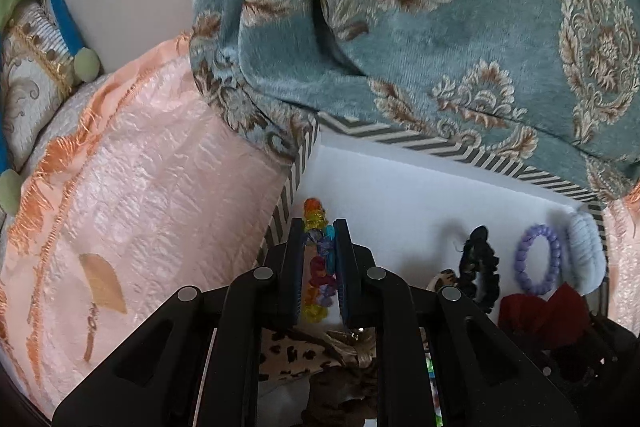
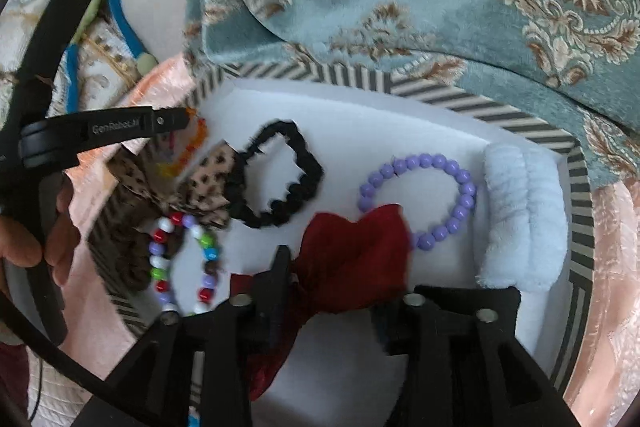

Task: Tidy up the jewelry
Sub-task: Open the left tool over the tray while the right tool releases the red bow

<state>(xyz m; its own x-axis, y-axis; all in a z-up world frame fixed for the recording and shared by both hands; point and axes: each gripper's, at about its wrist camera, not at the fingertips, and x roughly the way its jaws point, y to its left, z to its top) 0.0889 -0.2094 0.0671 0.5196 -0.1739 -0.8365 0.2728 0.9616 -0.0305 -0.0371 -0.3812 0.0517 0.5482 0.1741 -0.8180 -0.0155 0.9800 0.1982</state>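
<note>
So the left tongs [image 1: 318, 227] are pinched nearly together around a rainbow bead bracelet [image 1: 319, 259], holding it at the left end of the striped box [image 1: 440, 143], just over the white foam lining [image 1: 400, 187]. From the left wrist view I can't tell if the bracelet is touching the foam or hanging just above it.

The right tongs [image 2: 340, 267] are spread wide, with the dark red fabric piece [image 2: 352, 259] lying between the fingers. Looks to me like they're lined up on it but not gripping anything, though the right finger is mostly hidden, so take that loosely.

Everything else sits in the box already: a black scrunchie [image 2: 280, 179] in the middle, a purple bead bracelet [image 2: 424, 195] to its right, and a fluffy pale blue band [image 2: 524, 219] against the right wall. A leopard print scrunchie [image 2: 208, 187] and a mixed color bead bracelet [image 2: 184, 263] are down by the left side. The box rests on a peach quilt [image 1: 140, 207] with a teal patterned blanket [image 1: 440, 7] behind it.

My guess: we're mid-placement, the rainbow bracelet getting its spot on the foam. Next move would be easing the left tongs apart so it drops flat without snagging, and the right ones closing on the red fabric to shift it off the purple beads it's overlapping.
</note>
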